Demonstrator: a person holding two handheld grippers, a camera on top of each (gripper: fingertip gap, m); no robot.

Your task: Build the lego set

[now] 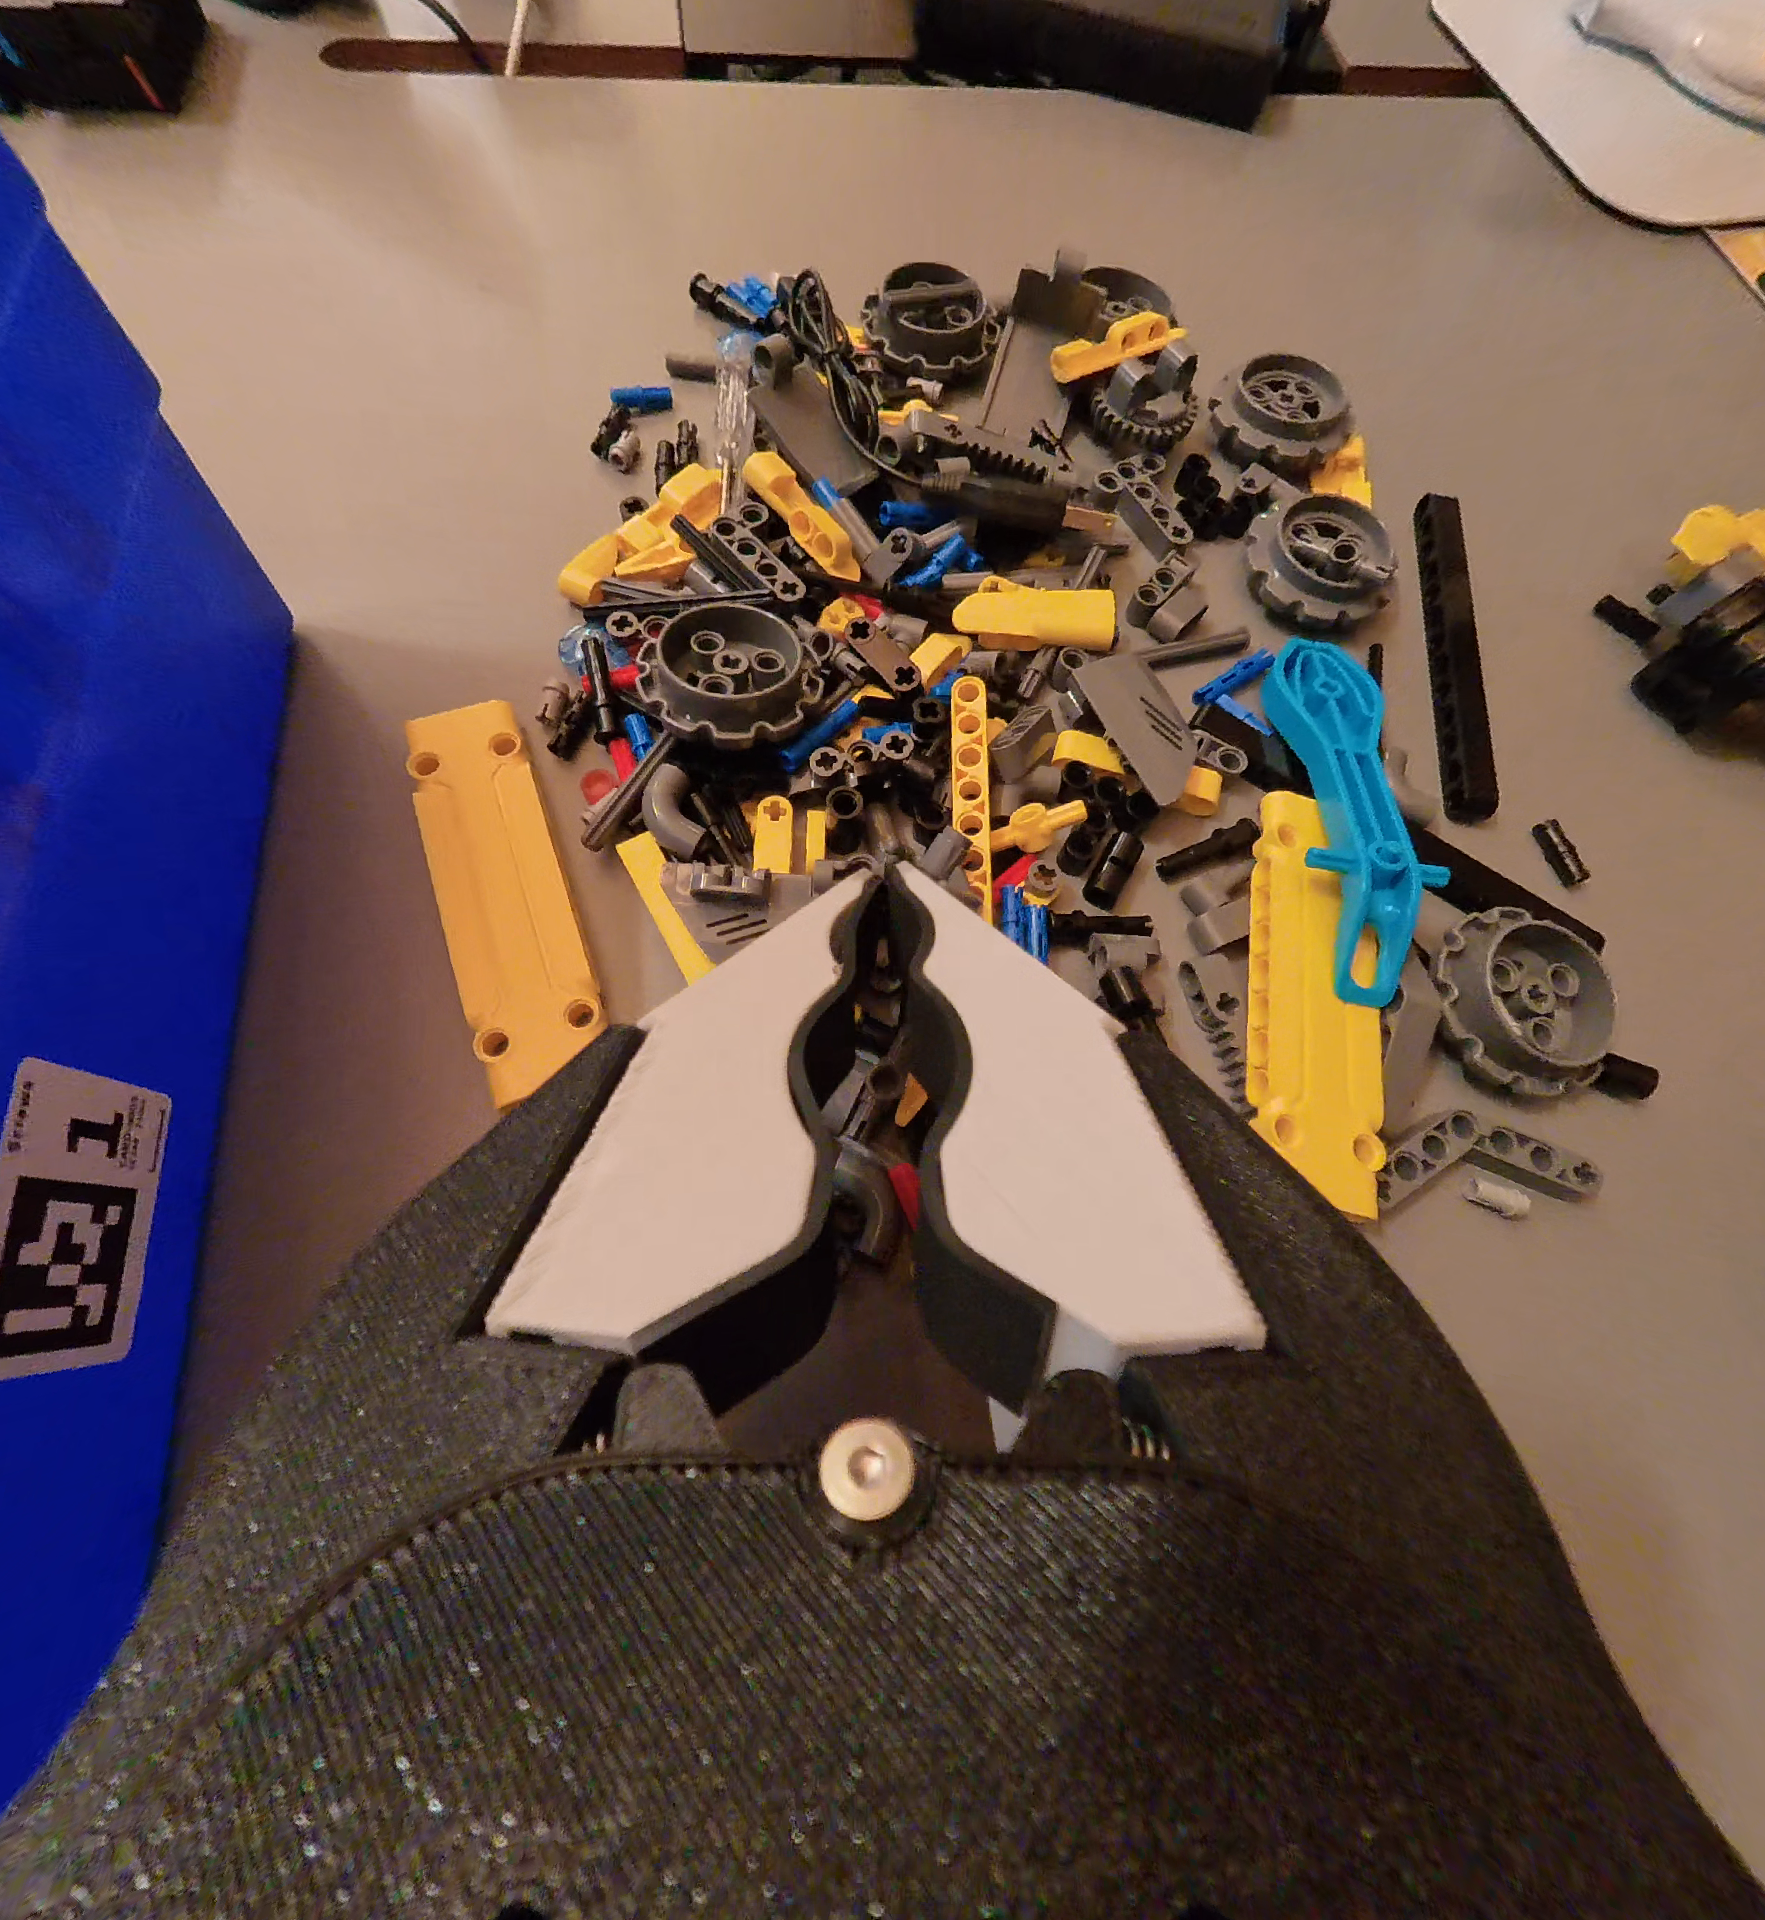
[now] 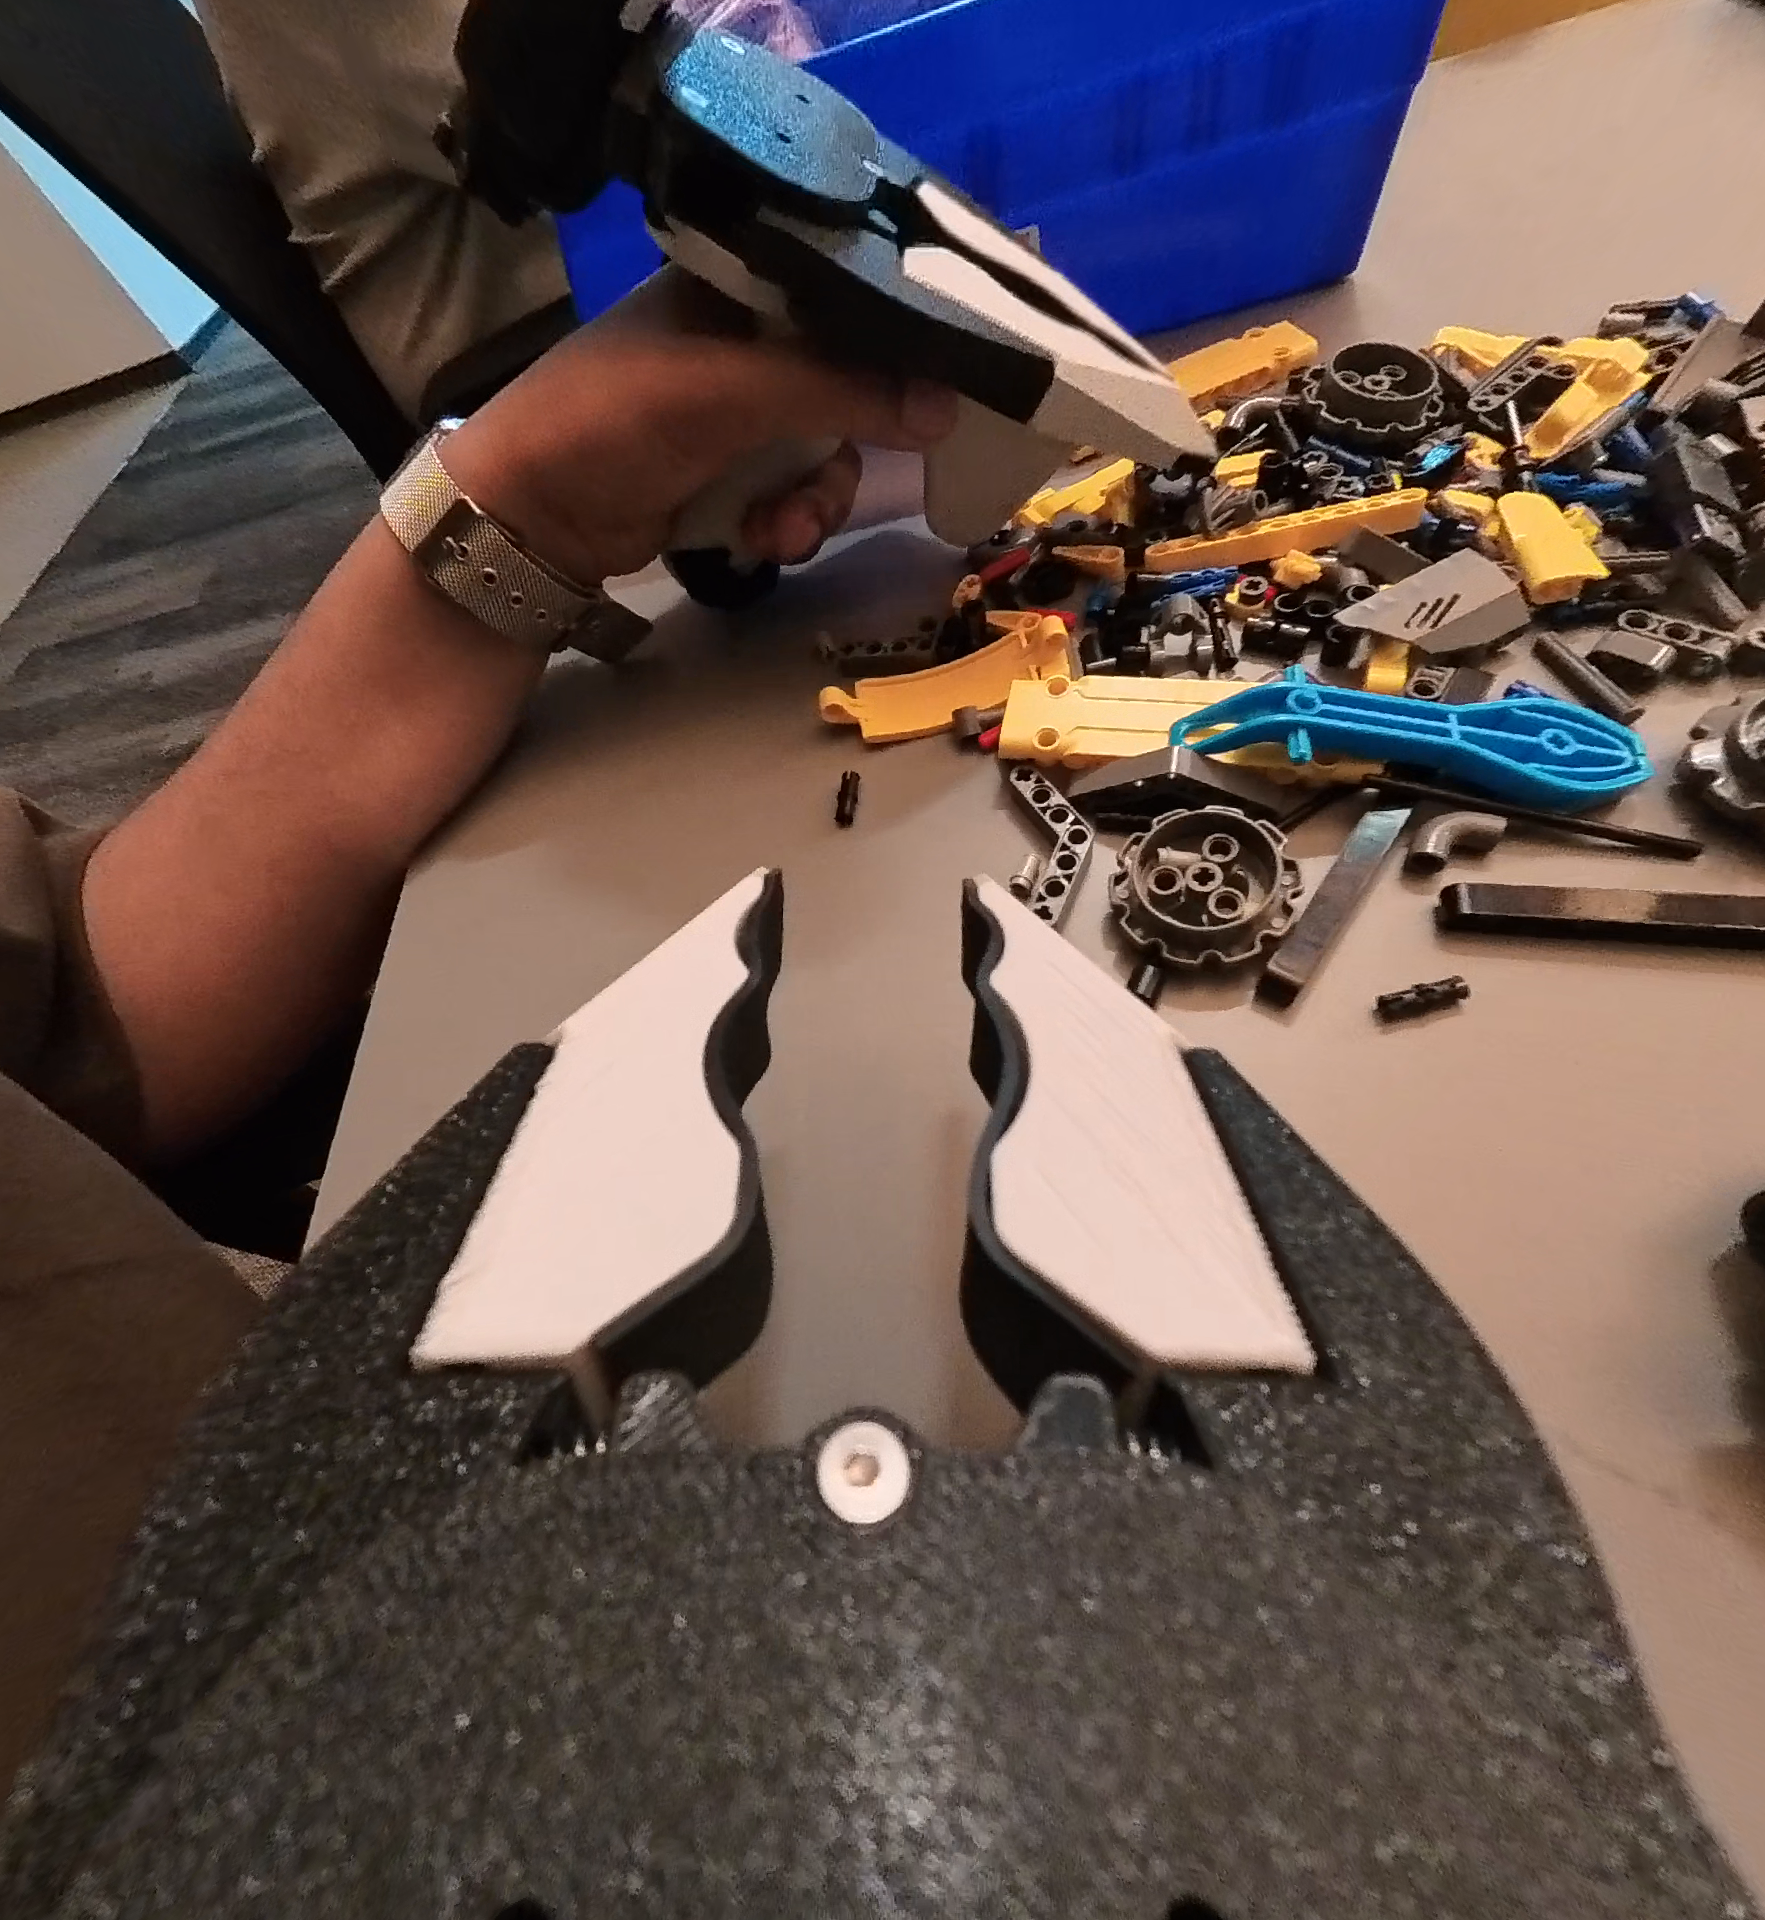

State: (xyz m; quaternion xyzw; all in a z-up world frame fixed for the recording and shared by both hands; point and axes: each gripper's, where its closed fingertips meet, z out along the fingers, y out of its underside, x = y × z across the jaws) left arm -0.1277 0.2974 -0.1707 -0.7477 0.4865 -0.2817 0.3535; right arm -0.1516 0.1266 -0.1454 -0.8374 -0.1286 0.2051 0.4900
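Note:
A pile of small building pieces (image 1: pixel 961 644), yellow, grey, black and blue, lies on the grey table (image 1: pixel 358 343). My left gripper (image 1: pixel 883 875) is shut, its tips down at the near edge of the pile. I cannot tell whether a small piece is pinched between them. In the right wrist view the left gripper (image 2: pixel 1202 449) is held by a hand (image 2: pixel 649 436), with its tip touching the pile (image 2: pixel 1429 540). My right gripper (image 2: pixel 873 894) is open and empty over bare table, just left of a grey toothed wheel (image 2: pixel 1205 894).
A blue bin (image 1: pixel 78 727) stands at the left of the pile and also shows in the right wrist view (image 2: pixel 1117 135). A cyan tool (image 1: pixel 1345 821) and a long yellow panel (image 1: pixel 499 894) lie at the pile's edges. A part-built yellow model (image 1: pixel 1751 613) sits at the right. Left tips to right tips: about 20 centimetres. From my right tips it is roughly 5 centimetres to the grey toothed wheel (image 2: pixel 1205 894); from my left, 15 centimetres. My left wrist view (image 1: pixel 1570 996) looks at it from another angle.

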